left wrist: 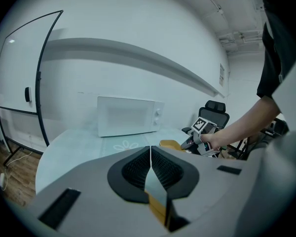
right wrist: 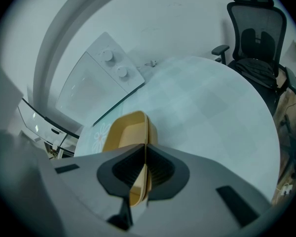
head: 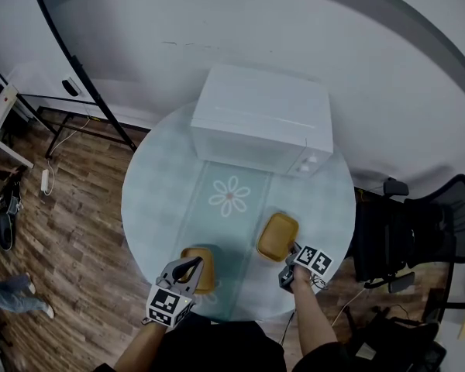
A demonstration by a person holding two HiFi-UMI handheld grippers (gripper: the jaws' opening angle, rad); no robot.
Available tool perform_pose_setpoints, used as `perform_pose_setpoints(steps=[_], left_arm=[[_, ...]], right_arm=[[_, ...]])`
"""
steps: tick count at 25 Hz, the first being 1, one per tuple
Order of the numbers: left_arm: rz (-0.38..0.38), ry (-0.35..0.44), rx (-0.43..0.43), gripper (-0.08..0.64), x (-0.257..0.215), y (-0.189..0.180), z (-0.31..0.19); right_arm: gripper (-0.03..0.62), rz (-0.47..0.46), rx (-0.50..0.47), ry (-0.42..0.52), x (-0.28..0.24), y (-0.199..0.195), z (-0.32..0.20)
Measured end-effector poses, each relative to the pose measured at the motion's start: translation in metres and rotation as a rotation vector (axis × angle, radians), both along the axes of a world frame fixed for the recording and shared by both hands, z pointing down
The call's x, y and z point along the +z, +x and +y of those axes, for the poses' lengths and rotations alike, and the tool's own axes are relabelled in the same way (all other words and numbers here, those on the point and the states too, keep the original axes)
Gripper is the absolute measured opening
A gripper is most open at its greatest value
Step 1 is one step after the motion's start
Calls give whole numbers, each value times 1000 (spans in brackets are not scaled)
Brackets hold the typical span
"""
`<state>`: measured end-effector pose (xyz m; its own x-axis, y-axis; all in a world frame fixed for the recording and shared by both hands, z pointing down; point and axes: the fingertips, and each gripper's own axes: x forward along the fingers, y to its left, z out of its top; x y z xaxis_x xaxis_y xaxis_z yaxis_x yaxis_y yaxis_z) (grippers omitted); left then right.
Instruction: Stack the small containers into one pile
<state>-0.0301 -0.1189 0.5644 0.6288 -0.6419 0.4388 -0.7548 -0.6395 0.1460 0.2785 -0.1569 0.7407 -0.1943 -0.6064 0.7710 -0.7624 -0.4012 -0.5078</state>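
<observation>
Containers of ochre plastic, two, are well apart over the round table (head: 151, 208): the left container (head: 208, 277) at 7 o'clock, the right container (head: 277, 236) at 5 o'clock. The left gripper (head: 192, 265) is pinched on the left container's wall (only a yellow sliver shows below its jaws in its own view). The right gripper (head: 292, 252) is clamped on the right container's near rim. A white microwave (head: 260, 118) stands at 12 o'clock, and the print by its knobs is too small to read. A black office chair (head: 418, 223) at 3 o'clock is partly cut off.
</observation>
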Motion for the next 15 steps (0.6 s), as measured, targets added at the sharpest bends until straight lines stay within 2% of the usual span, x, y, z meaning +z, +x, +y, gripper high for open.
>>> perform_pose_setpoints(steps=[6,10,15], left_arm=[[3,-2,11,17,1,3,-1],[4,-4,12,17,2,2,0],[10,-4,2,17,2,-3,0]], right_arm=[[34,49,-38,7,0,0,-1],[34,39,-38,34,-4,-2,0],[35,94,-27,61,-13,4,1]])
